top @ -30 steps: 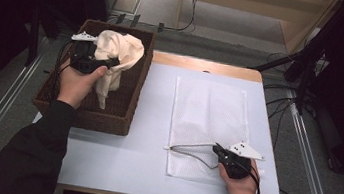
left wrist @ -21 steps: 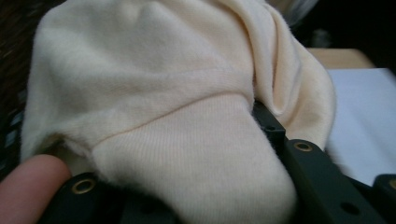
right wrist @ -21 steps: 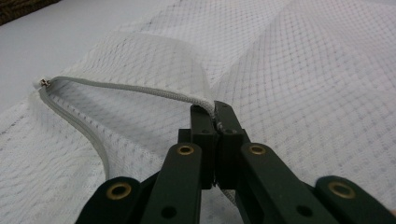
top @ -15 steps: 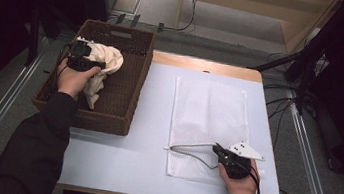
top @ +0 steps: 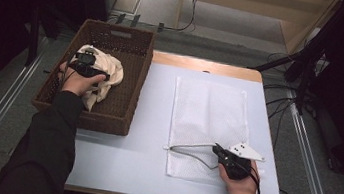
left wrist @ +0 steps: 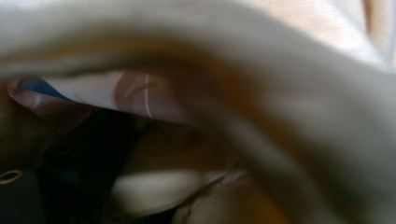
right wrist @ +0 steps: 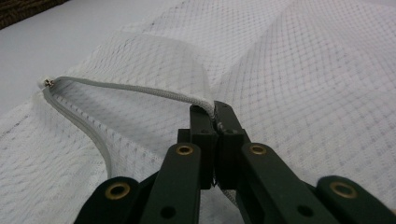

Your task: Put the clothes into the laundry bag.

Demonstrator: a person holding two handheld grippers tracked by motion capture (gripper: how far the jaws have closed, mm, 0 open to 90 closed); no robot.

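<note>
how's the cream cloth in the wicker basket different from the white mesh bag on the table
The cream cloth lies bunched in a heap inside the brown wicker basket, while the white mesh laundry bag lies spread flat on the pale table. The cloth looks opaque; the bag is see-through netting with a grey zipper. The right gripper is shut on the bag's zipper edge, holding its mouth open; the left gripper sits in the cloth, jaws just opened. Both are soft, pale fabric.

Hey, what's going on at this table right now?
A person is working with a gripper in each hand. The right gripper is shut on the zipper edge of a white mesh laundry bag lying on the table, holding its mouth open. The left gripper is down in the wicker basket against a cream cloth; its fingers have just been opening, and its hold there is unclear.
</note>
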